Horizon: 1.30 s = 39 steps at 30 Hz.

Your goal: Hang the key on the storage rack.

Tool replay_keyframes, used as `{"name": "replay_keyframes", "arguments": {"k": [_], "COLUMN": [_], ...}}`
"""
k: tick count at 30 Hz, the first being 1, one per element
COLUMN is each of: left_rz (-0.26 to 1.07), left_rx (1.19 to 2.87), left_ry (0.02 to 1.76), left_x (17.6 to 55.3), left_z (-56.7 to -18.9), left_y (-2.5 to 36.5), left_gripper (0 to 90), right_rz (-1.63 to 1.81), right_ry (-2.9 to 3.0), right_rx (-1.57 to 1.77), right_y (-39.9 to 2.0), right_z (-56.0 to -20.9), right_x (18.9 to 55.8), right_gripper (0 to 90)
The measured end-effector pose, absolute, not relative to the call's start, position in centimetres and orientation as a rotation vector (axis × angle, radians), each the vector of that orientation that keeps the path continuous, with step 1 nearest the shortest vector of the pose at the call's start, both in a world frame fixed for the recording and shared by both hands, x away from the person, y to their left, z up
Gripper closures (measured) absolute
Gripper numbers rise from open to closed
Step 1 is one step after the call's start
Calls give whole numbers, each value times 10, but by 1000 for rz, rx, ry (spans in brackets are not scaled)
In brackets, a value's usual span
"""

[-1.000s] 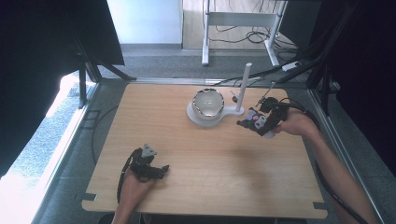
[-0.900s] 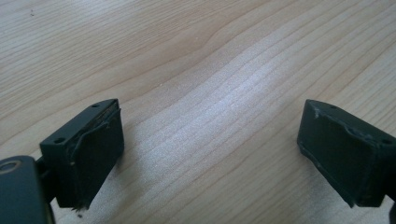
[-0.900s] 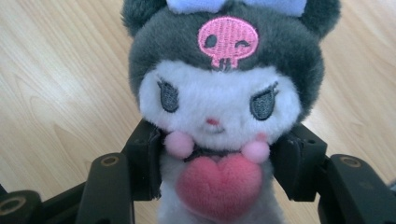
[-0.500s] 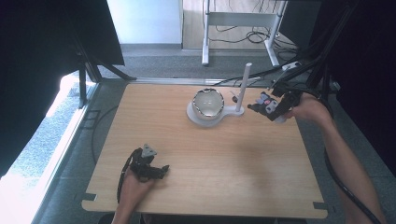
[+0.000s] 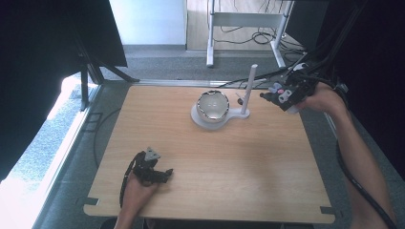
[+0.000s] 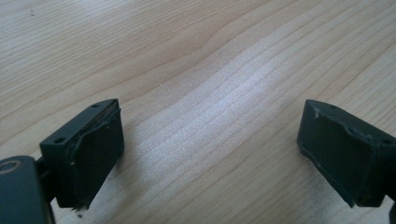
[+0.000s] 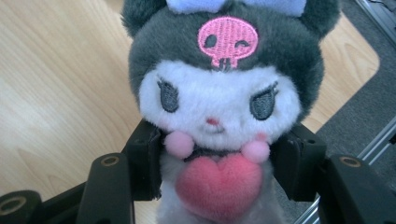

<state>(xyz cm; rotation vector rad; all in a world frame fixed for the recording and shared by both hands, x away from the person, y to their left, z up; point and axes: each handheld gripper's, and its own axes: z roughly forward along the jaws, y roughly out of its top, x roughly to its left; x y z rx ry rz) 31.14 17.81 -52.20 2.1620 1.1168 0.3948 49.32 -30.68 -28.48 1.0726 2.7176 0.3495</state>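
Right gripper (image 5: 284, 95) farther back, plush (image 7: 219, 107) clamped

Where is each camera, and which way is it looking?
High view: up above the person's side, looking forward and down on the wooden table; both forearms, the left gripper and the right gripper show.
Left gripper view: rides on the left gripper, looking down at bare table between its open jaws.
Right gripper view: rides on the right gripper, looking at the plush toy its jaws squeeze.
Shared: all three show the wooden table.
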Motion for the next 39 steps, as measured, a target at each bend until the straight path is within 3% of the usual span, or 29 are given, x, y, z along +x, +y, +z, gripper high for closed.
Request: {"name": "replay_keyframes", "arguments": {"k": [39], "left_rz": [397], "left_rx": [2163], "left_ry": [1117], "left_x": [311], "left_z": [-522], "left_y": [178], "left_gripper": [72], "right_rz": [457], "right_ry": [2576], "right_rx": [1148], "right_y": [-292], "right_z": [-270], "right_x": [546], "right_gripper": [421]}}
